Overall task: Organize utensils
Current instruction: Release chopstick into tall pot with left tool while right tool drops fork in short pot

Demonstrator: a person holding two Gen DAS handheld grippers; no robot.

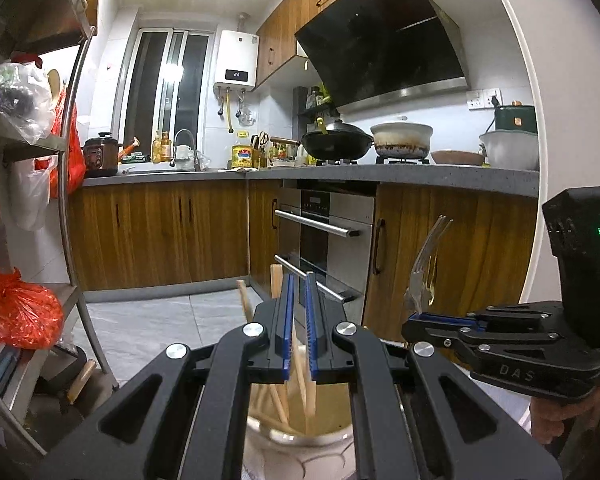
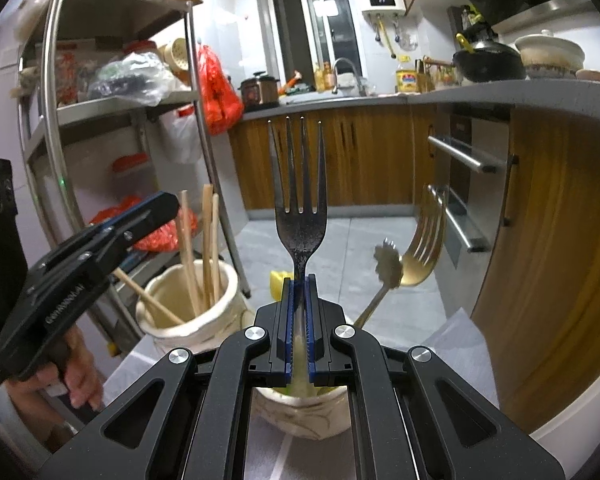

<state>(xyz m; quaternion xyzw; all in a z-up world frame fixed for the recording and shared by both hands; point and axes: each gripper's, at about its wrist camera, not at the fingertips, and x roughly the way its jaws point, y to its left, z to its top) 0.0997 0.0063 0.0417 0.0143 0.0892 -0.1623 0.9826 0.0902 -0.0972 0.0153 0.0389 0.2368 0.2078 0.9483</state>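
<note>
Ridged blue jaws pinch 1 slim steel fork (image 2: 301,216).

Silver fork (image 2: 301,216), dark-speckled neck; gold fork (image 2: 424,248) at 3 o'clock. Cream jar (image 2: 188,320), pale wood chopsticks (image 2: 208,248). Blue gripper pads (image 2: 287,328).

Open floor (image 2: 324,240) ahead, clear toward the cabinets. Hemmed on the left by the metal rack (image 2: 60,128), on the right by the bench (image 2: 540,92) edge and oven handles (image 2: 460,156). Crowded mouth on the left holder (image 2: 188,304): chopsticks (image 2: 208,240) leaning across. Gold fork (image 2: 424,248) and flower-ended handle (image 2: 386,268) jutting from the near holder (image 2: 300,412), beside the right claw (image 2: 299,280) and its fork (image 2: 300,200).
</note>
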